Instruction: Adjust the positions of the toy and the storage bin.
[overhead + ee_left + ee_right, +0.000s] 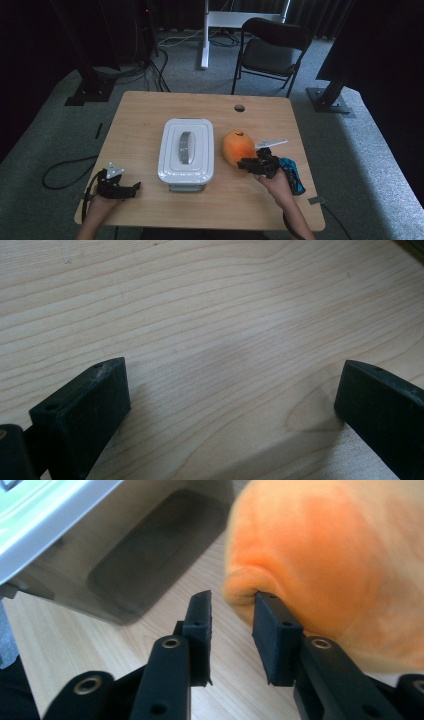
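Note:
An orange plush toy [239, 146] lies on the wooden table [150, 110], just right of a white lidded container [186, 150]. My right gripper [246, 164] sits at the toy's near side. In the right gripper view its jaws [232, 600] stand a narrow gap apart with bare wood between them. The right jaw presses against the edge of the plush [325, 555], and the container's grey wall [125, 555] is on the left. My left gripper [135, 188] rests at the front left, with its jaws [232, 375] wide open over bare wood.
The container has a grey handle [185, 146] on its lid. Something blue [294, 175] lies by the right hand. A cable hole [239, 107] is near the table's far edge, and a dark chair [272, 47] stands beyond it.

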Demonstrator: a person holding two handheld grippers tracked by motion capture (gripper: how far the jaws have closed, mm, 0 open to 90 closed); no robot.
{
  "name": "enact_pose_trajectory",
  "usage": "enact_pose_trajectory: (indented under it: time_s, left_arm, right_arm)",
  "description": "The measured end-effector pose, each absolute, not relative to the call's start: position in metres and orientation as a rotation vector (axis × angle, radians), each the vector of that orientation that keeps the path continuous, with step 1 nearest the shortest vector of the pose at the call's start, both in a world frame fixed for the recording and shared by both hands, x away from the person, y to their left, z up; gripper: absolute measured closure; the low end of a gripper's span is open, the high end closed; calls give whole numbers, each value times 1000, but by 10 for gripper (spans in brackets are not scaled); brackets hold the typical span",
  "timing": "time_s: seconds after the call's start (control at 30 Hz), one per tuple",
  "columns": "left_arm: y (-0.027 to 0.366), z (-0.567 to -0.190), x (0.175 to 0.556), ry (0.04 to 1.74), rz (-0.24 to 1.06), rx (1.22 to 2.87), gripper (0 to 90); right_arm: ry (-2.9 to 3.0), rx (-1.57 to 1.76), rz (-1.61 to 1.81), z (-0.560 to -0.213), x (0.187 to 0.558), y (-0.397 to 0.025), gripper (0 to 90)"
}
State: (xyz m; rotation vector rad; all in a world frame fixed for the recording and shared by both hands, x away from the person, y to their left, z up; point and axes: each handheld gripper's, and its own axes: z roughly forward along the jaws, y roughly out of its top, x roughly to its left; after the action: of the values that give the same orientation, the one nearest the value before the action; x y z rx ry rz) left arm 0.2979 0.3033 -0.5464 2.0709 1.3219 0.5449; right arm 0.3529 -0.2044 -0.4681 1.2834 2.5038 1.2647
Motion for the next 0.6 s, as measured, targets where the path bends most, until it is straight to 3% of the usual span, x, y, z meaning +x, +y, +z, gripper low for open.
enact_pose_trajectory:
  time_s: [0.23,0.43,0.6]
  left_arm:
    - [303,-546,298,1322,545,2071,17]
    - [303,-546,298,1322,545,2071,17]
    - [303,-546,298,1322,545,2071,17]
  right_arm:
    - [2537,1223,1289,-460,351,-191,615]
    - [2359,1349,1291,-441,358,-215,501]
    - [2265,1489,1249,-441,374,-233,477]
